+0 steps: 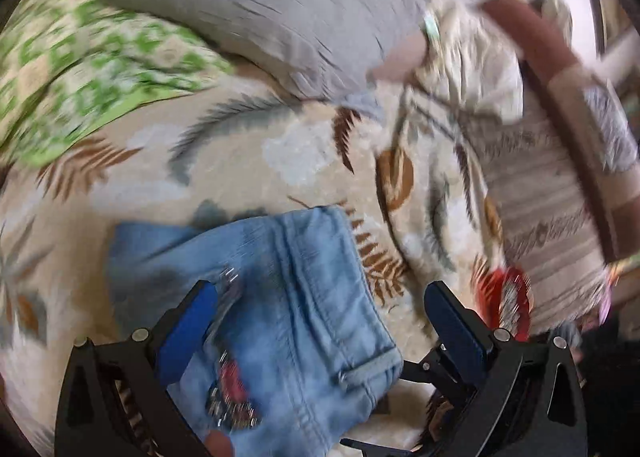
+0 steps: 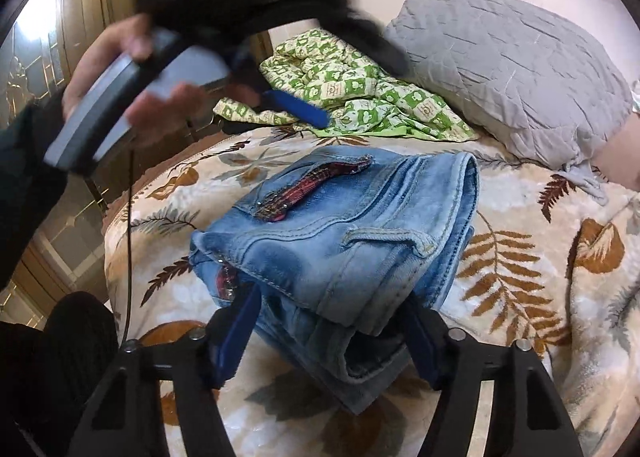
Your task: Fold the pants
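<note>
- My right tool (image 2: 332, 321) straddles the near end of the folded pants (image 2: 340, 233) on the bed (image 2: 520, 277), fingers not clearly pinching.
- My left tool (image 1: 320, 321) hangs spread above the pants, empty.
- The bundle's long axis runs away from me; right is nearer.

Black tongs (image 2: 324, 321) with blue pads (image 2: 236, 333), silver screws, grey handle (image 2: 132, 105), dark sleeve (image 2: 28, 161).

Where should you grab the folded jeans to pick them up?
Probably at the near corner of the jeans, where the stacked layers stick out toward the right gripper. Come in low from the near side, one finger on each side of the bundle, so that all the layers are pinched together. The top is broad and flat, with no edge to pinch.
</note>
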